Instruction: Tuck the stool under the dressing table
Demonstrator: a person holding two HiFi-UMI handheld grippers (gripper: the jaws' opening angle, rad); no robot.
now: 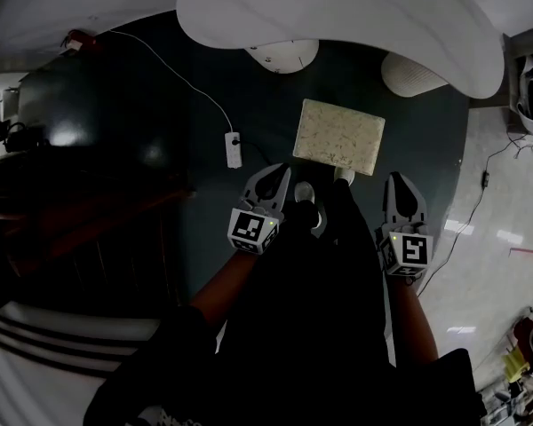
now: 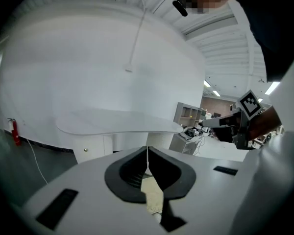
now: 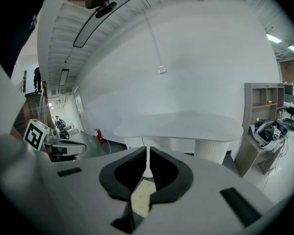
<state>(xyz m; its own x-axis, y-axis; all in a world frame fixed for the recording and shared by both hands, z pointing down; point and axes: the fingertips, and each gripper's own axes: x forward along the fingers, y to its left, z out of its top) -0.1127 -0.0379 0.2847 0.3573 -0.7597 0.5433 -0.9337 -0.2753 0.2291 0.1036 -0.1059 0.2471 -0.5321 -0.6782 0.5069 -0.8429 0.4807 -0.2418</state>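
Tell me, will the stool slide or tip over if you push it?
Probably slide: the stool stands on a shiny, smooth-looking floor. It looks small beside the table, so likely light. Its legs are hidden, so tipping is hard to judge; a low push seems safer.

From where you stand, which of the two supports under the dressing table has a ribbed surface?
The right-hand support, next to the pale tiled floor. The left-hand support is smooth-sided.

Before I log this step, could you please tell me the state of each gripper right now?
Left gripper: closed, holding nothing.
Right gripper: closed, holding nothing.
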